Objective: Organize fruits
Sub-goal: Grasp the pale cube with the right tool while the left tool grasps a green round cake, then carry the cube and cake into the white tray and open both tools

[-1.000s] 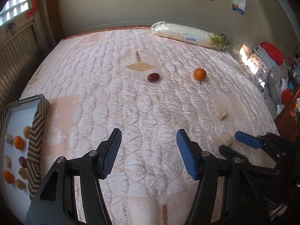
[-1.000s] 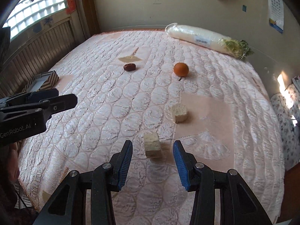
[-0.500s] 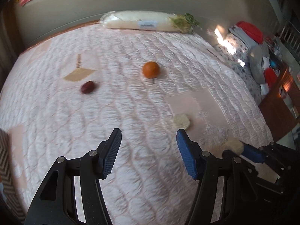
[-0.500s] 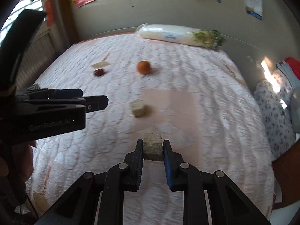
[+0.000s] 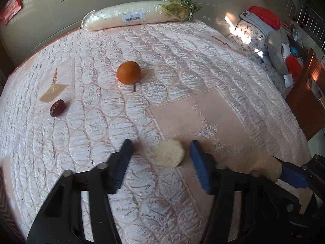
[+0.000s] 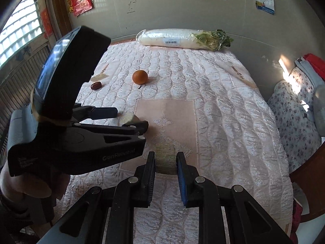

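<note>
My left gripper point(image 5: 160, 154) is open, its jaws on either side of a pale round fruit piece point(image 5: 169, 155) lying on the pink quilted bed point(image 5: 203, 81). My right gripper point(image 6: 165, 161) is shut on a beige cube-shaped piece point(image 6: 165, 160), held just above the quilt; it also shows in the left wrist view point(image 5: 268, 167). An orange point(image 5: 128, 72) and a dark red date point(image 5: 57, 108) lie farther back on the bed. In the right wrist view the left gripper point(image 6: 130, 119) sits at left around the pale piece point(image 6: 128, 119).
A wrapped white radish point(image 5: 130, 18) lies along the wall at the bed's far edge. A wooden chair point(image 5: 306, 99) and piled clothes point(image 5: 270, 32) stand off the bed's right side. A window point(image 6: 18, 32) is at left.
My left gripper swung right and forward from the tray side to straddle the pale round piece. My right gripper closed on the beige cube and holds it.
</note>
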Demonstrator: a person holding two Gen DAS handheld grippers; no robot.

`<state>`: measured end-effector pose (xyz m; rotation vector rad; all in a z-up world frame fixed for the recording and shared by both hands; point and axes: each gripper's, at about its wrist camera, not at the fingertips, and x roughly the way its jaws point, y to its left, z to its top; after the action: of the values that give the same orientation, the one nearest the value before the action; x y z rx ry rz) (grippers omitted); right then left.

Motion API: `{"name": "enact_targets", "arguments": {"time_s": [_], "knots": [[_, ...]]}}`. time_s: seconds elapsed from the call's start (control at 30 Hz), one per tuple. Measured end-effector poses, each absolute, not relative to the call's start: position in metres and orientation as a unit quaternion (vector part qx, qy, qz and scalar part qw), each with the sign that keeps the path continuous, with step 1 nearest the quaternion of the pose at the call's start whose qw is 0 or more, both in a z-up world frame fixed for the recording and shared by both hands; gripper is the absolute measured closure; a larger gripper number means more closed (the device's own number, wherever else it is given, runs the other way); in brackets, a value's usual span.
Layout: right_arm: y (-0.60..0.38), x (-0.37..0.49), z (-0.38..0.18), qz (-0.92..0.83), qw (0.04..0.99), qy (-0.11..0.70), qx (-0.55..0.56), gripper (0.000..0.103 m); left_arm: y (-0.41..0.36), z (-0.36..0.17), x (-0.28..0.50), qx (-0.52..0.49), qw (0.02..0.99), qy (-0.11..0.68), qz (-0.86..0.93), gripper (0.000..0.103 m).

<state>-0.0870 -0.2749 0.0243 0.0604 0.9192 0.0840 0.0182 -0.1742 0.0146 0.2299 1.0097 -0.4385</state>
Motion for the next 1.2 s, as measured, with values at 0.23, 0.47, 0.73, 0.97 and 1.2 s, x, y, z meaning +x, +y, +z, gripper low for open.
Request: {"name": "enact_targets", "arguments": {"time_s": [0.23, 0.47, 0.73, 0.97, 1.2], "knots": [[-0.269, -0.088, 0.027, 0.047, 0.897, 0.439, 0.031, 0.084, -0.146, 0.021, 0.017, 0.069, 0.847, 0.479, -0.221, 0.076], [-0.252, -0.091, 0.035, 0.066, 0.9, 0.43, 0.024, 0.084, -0.106, 0.043, -0.004, 0.048, 0.863, 0.457, -0.209, 0.076], [-0.202, -0.087, 0.043, 0.113, 0.898, 0.425, 0.0, 0.084, -0.044, 0.058, -0.028, 0.049, 0.885, 0.441, -0.141, 0.076], [-0.145, -0.079, 0.047, 0.162, 0.891, 0.422, -0.025, 0.084, 0.016, 0.06, -0.038, 0.039, 0.899, 0.431, -0.069, 0.076], [-0.092, -0.072, 0.046, 0.2, 0.881, 0.426, -0.044, 0.084, 0.062, 0.067, -0.049, 0.025, 0.909, 0.415, -0.012, 0.076]]}}
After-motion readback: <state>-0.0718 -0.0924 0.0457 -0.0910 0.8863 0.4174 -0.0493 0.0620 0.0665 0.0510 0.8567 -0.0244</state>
